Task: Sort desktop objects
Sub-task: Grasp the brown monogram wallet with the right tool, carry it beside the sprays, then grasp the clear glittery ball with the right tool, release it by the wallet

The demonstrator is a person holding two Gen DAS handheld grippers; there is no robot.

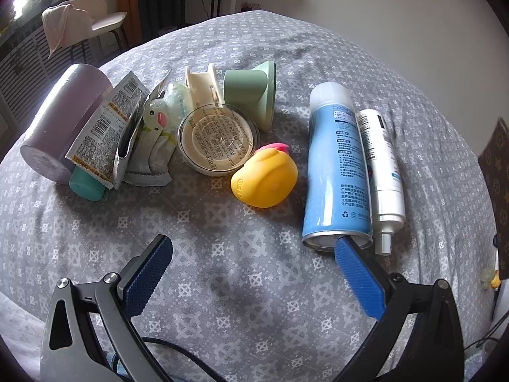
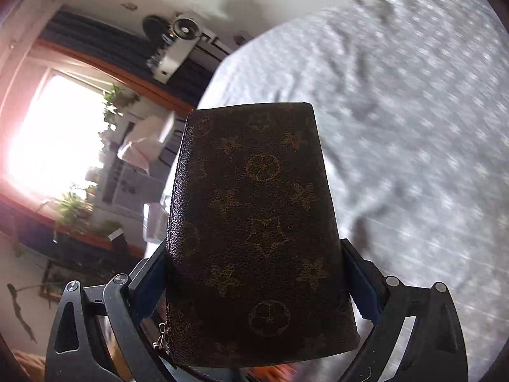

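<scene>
Sorting of desktop objects, carrying stage. The right gripper (image 2: pixel 254 281) was clamped across a wide brown patterned wallet (image 2: pixel 254 222), its blue pads pressing both long edges, so the jaws stood wide yet held it. The wallet was raised clear of the grey patterned cloth (image 2: pixel 413 127); blur in the right wrist view suggested the hand was in motion. In the left wrist view the same wallet showed only at the right edge (image 1: pixel 496 191).

The left gripper (image 1: pixel 251 254) hung over the cloth with jaws spread wide and nothing between them; one pad lay just before the base of a blue spray can (image 1: pixel 337 165), though contact could not be told. A white bottle (image 1: pixel 381 172) lay touching the can. Nearby were a yellow duck toy (image 1: pixel 265 180), a round clear lid (image 1: pixel 216 140), a green holder (image 1: pixel 254 95), packets (image 1: pixel 105 130) and a lilac roll (image 1: pixel 66 114).

Judged next move: the wallet needed carrying to its group and lowering flat before release; which group was meant could not be told.
</scene>
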